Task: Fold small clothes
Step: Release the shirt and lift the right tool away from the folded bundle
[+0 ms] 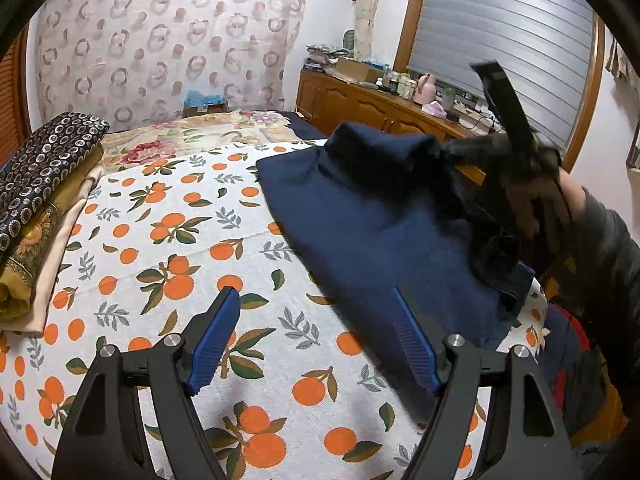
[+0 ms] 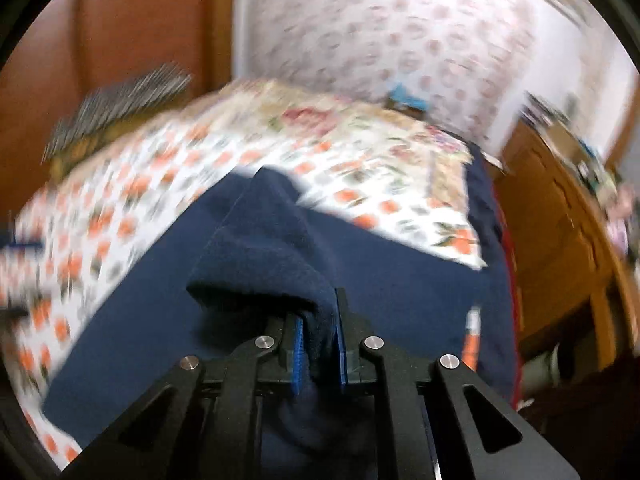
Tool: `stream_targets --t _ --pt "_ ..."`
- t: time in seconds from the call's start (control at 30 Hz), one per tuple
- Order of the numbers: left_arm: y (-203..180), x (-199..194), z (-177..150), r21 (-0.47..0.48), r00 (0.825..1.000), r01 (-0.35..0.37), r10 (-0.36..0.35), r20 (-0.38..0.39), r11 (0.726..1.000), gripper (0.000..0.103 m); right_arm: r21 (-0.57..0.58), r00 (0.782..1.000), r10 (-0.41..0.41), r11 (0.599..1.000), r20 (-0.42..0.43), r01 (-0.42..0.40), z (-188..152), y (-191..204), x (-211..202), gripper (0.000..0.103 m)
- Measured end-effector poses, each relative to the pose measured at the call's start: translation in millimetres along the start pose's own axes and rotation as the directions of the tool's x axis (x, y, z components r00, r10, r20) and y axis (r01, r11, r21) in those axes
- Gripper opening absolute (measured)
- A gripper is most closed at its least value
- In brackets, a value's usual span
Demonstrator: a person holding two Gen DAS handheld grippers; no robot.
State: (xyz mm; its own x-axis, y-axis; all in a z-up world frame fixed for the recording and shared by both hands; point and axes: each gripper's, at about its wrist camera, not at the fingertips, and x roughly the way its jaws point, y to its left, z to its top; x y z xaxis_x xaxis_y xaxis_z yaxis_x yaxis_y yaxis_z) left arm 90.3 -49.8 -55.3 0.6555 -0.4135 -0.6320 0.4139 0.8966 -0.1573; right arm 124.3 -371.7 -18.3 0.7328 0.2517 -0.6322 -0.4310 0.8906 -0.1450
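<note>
A navy blue garment [image 1: 360, 216] lies on the orange-print bedsheet [image 1: 160, 240], on its right half. My left gripper [image 1: 316, 320] is open and empty, low over the sheet at the garment's near left edge. My right gripper [image 1: 448, 148] shows blurred at the right, lifting a fold of the garment. In the right wrist view the right gripper [image 2: 320, 344] is shut on a bunched edge of the navy garment [image 2: 260, 248], which hangs up off the bed.
A stack of folded patterned clothes [image 1: 44, 196] sits at the bed's left edge. A wooden cabinet [image 1: 360, 104] with clutter runs along the far right under a shuttered window. A curtain [image 1: 160, 40] hangs behind the bed.
</note>
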Motion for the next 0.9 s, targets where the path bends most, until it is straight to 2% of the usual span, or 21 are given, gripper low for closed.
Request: stream_targets --t 0.03,0.13,0.2,0.23,0.33,0.53,0.67,0.9 --pt "-1 1 0 0.008 1.0 -0.008 0.008 -0.002 1.0 0.077 0.058 1.0 -0.01 0.998 0.009 0.009 3 -15 0 0.014" --pt "-2 2 -1 0.014 1.0 -0.008 0.008 -0.005 1.0 0.077 0.303 1.0 -0.024 0.952 -0.019 0.029 -2 -66 12 0.042" --pt "-2 3 -2 0.011 1.0 -0.005 0.005 -0.008 1.0 0.077 0.373 0.994 -0.088 0.922 -0.061 0.105 -11 -83 19 0.042" --pt "-2 4 -2 0.011 1.0 -0.005 0.006 -0.011 1.0 0.077 0.382 0.993 -0.1 0.917 -0.064 0.116 -15 -87 19 0.043" --pt "-3 6 -2 0.008 1.0 -0.001 0.001 -0.016 1.0 0.077 0.381 0.991 -0.118 0.915 -0.061 0.133 -25 -85 15 0.044" --pt "-10 9 -4 0.016 1.0 0.004 -0.003 -0.022 1.0 0.077 0.297 0.994 -0.107 0.949 -0.022 0.109 -31 -58 0 0.044" --pt "-17 12 -7 0.032 0.999 0.009 -0.008 -0.031 0.999 0.077 0.266 0.996 -0.084 0.961 0.02 0.076 -57 -38 -26 0.044" --pt "-25 17 -9 0.041 0.999 0.024 -0.023 -0.043 0.999 0.077 0.166 0.997 -0.061 0.985 0.051 0.052 -108 24 -69 0.044"
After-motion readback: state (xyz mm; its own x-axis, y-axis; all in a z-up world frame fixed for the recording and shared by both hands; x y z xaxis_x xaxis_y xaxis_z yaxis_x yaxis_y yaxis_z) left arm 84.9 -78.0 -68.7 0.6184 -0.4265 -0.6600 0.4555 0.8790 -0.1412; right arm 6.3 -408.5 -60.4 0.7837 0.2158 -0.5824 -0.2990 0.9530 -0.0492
